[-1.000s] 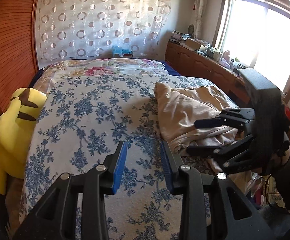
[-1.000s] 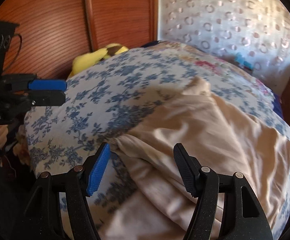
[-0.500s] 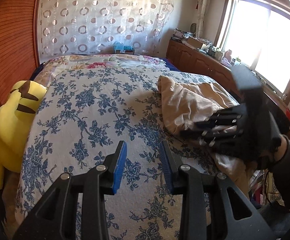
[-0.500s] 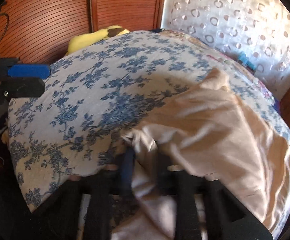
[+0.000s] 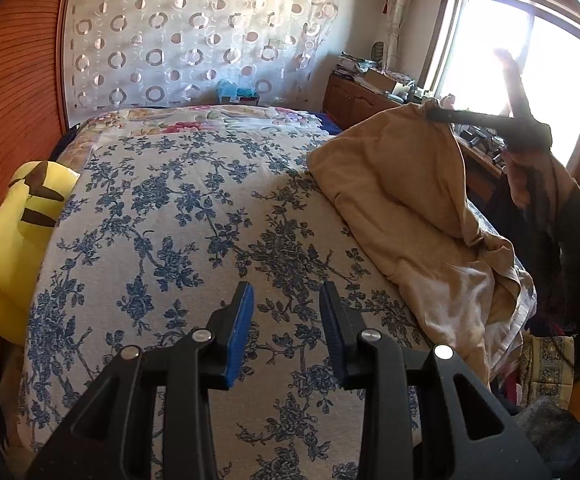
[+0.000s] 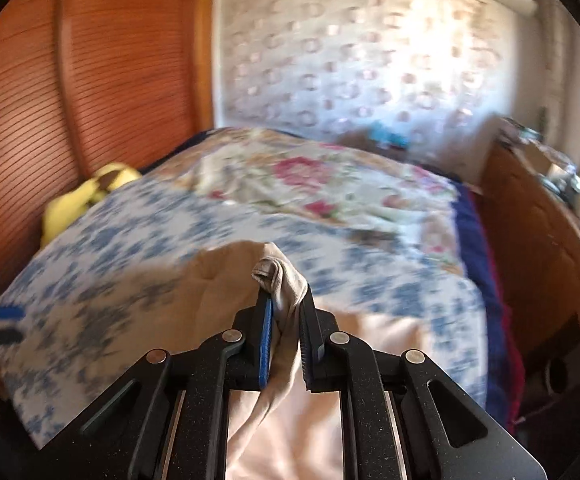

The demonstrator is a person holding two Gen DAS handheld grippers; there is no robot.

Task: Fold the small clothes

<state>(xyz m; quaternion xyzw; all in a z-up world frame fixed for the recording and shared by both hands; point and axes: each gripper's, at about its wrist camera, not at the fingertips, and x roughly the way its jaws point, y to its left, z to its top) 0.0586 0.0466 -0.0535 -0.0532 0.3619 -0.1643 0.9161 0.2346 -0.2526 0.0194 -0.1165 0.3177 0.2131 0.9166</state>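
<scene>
A tan garment [image 5: 406,200] lies on the right side of the bed, one end lifted into a peak. My right gripper [image 6: 285,300] is shut on a bunched edge of the tan garment [image 6: 279,276] and holds it up above the bed; in the left wrist view the right gripper [image 5: 436,114] shows at the garment's raised tip. My left gripper [image 5: 285,308] is open and empty, low over the blue floral bedspread [image 5: 177,240], to the left of the garment.
A yellow plush toy [image 5: 13,240] lies at the bed's left edge against the wooden wall. A wooden sideboard [image 5: 370,100] with clutter runs under the window on the right. A floral quilt [image 6: 310,184] covers the far end of the bed.
My right gripper closed on the garment's edge and lifted it up from the bed. My left gripper stayed open, almost still.
</scene>
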